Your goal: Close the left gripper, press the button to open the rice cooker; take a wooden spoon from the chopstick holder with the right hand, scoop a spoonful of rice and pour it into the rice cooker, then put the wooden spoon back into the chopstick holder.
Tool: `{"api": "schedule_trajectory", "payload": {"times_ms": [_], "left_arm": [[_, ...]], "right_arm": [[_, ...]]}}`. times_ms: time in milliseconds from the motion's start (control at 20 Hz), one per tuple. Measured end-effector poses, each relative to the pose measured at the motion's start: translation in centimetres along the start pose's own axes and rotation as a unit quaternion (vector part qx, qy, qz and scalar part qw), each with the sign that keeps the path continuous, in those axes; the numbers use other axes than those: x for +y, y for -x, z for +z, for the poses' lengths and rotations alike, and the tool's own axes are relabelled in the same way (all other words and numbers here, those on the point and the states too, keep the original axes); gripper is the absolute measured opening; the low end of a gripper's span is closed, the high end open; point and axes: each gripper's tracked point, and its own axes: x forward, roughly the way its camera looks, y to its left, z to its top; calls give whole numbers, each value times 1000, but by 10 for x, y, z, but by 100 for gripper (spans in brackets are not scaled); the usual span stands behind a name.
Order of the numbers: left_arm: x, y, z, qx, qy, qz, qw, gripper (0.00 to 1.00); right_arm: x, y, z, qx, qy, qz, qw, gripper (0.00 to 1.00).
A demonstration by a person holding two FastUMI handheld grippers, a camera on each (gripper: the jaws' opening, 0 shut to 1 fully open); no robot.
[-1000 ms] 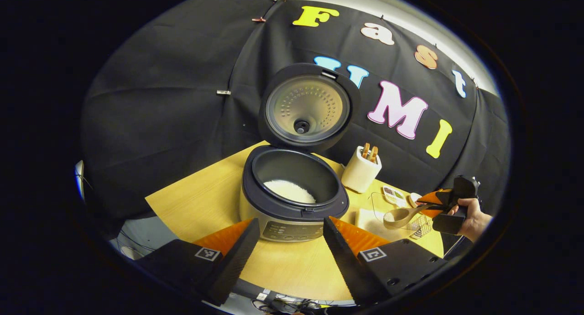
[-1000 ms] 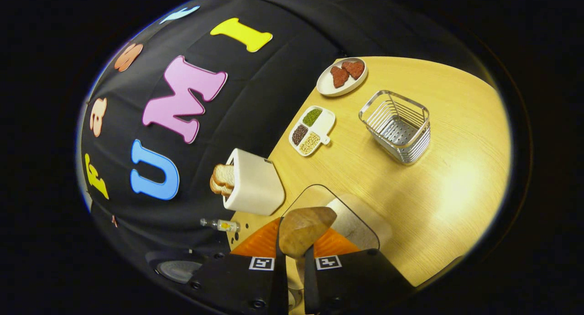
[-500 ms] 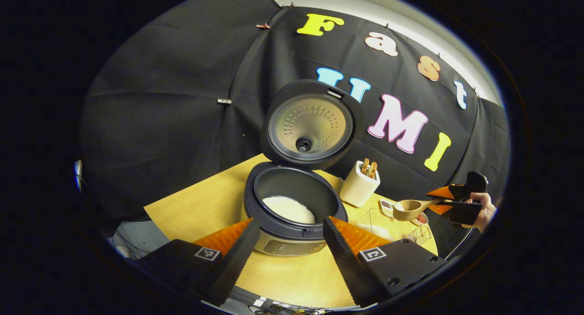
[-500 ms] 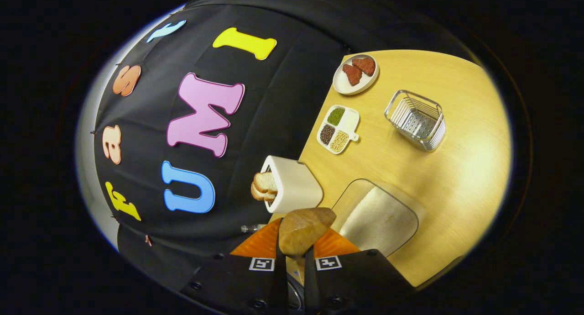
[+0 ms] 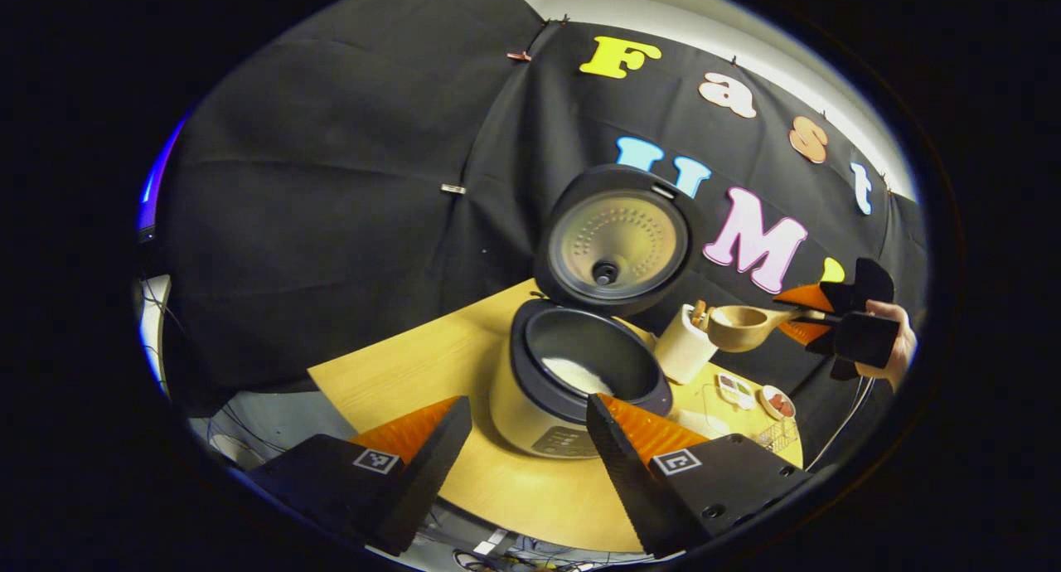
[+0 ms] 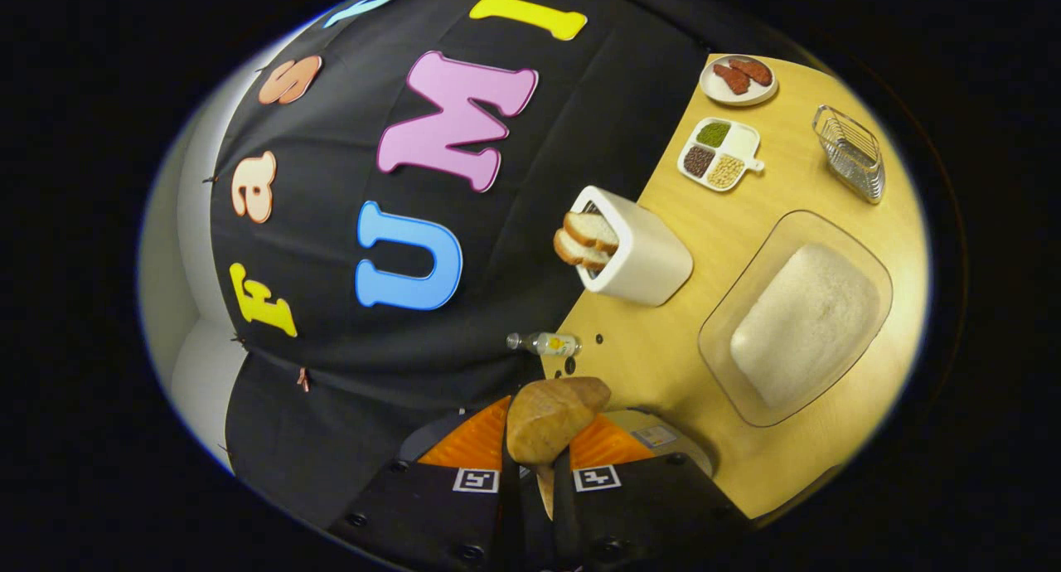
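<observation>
— Where are you in the task?

— Your cooker (image 5: 580, 373) stands lid-up with rice in the pot, so the button press is done. Your right gripper (image 6: 530, 439) pinches the spoon (image 5: 740, 325) by its handle, raised beside the holder (image 5: 685, 346).

— What's left?

— Likely tipping it into the cooker, then returning the spoon. Your left gripper (image 5: 530, 439) hangs with fingers spread, holding nothing.

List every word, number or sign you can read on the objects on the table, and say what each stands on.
Rice cooker front panel: printing too small to read.
Small bottle label: too blurred to read.
Nothing else on the table carries text I can read.
</observation>
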Motion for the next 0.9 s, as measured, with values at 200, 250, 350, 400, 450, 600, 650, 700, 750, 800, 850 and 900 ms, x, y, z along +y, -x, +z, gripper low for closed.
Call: {"api": "schedule_trajectory", "payload": {"times_ms": [200, 250, 350, 400, 450, 600, 650, 700, 750, 800, 850, 900], "left_arm": [[20, 7, -6, 4, 1, 16, 1000, 95], [25, 8, -7, 6, 2, 19, 1000, 95], [34, 10, -6, 6, 4, 26, 1000, 95], [39, 10, -4, 6, 4, 29, 1000, 92], [43, 9, -5, 6, 5, 32, 999, 95], [55, 6, -3, 7, 1, 39, 999, 95], [59, 5, -4, 8, -1, 42, 999, 95], [61, 4, -4, 9, -2, 43, 999, 95], [64, 4, -5, 10, -5, 44, 999, 95], [66, 4, -6, 13, -9, 45, 999, 95], [66, 2, -8, 15, -13, 46, 999, 95], [67, 2, -8, 16, -16, 46, 999, 92]], "right_arm": [[18, -24, -37, 4, 110, 12, 994, 17], [21, -30, -46, 6, 145, 15, 989, 17], [28, -38, -67, 8, 211, 30, 977, 18], [33, -41, -80, 11, 241, 40, 970, 18], [37, -45, -90, 12, 269, 47, 962, 18], [43, -55, -114, 12, 353, 70, 933, 18], [46, -58, -120, 7, 382, 80, 921, 17], [49, -61, -125, 5, 411, 88, 907, 18], [52, -63, -131, 3, 440, 97, 893, 18], [53, -66, -136, 3, 468, 106, 877, 18], [54, -68, -141, 5, 492, 114, 863, 18], [55, -68, -147, 6, 510, 123, 851, 18]]}}
